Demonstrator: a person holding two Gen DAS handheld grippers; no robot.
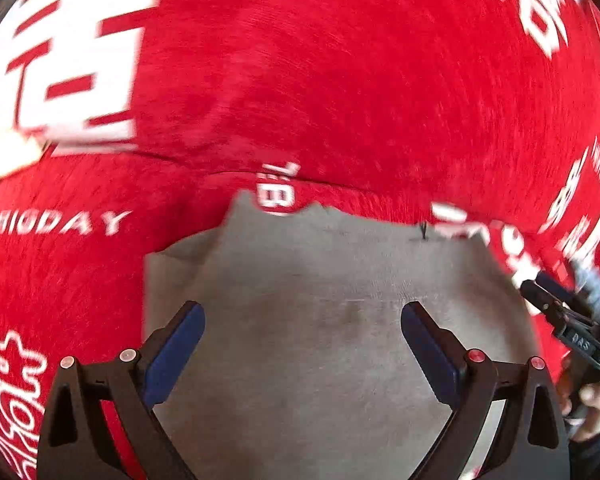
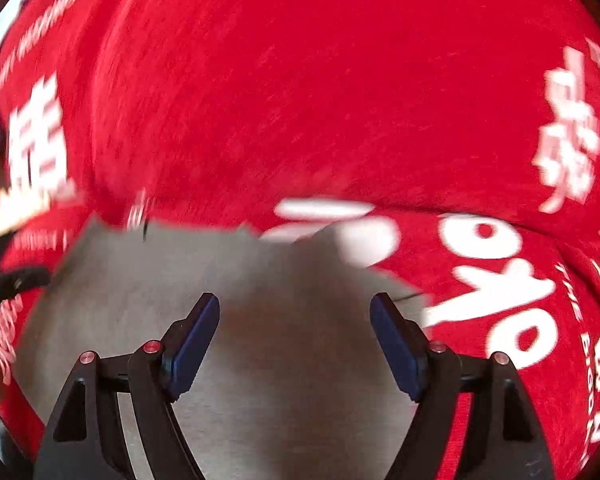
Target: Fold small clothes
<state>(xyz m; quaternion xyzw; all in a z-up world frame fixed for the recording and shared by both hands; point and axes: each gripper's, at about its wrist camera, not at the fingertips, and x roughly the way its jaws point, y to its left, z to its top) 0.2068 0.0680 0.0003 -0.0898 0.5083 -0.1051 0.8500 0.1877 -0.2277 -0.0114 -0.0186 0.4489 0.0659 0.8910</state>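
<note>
A small grey garment (image 1: 320, 320) lies flat on a red cloth with white lettering (image 1: 320, 80). My left gripper (image 1: 302, 344) is open and empty, just above the garment's near part. In the right wrist view the same grey garment (image 2: 292, 360) lies under my right gripper (image 2: 296, 340), which is open and empty. The red cloth (image 2: 300, 100) fills the rest of that view. The right gripper also shows at the right edge of the left wrist view (image 1: 564, 312). Both views are blurred by motion.
The red cloth has folds and ridges just beyond the garment's far edge (image 1: 260, 168). A hand (image 1: 592, 400) shows at the lower right of the left wrist view. The other gripper's black tip (image 2: 16, 280) shows at the left edge of the right wrist view.
</note>
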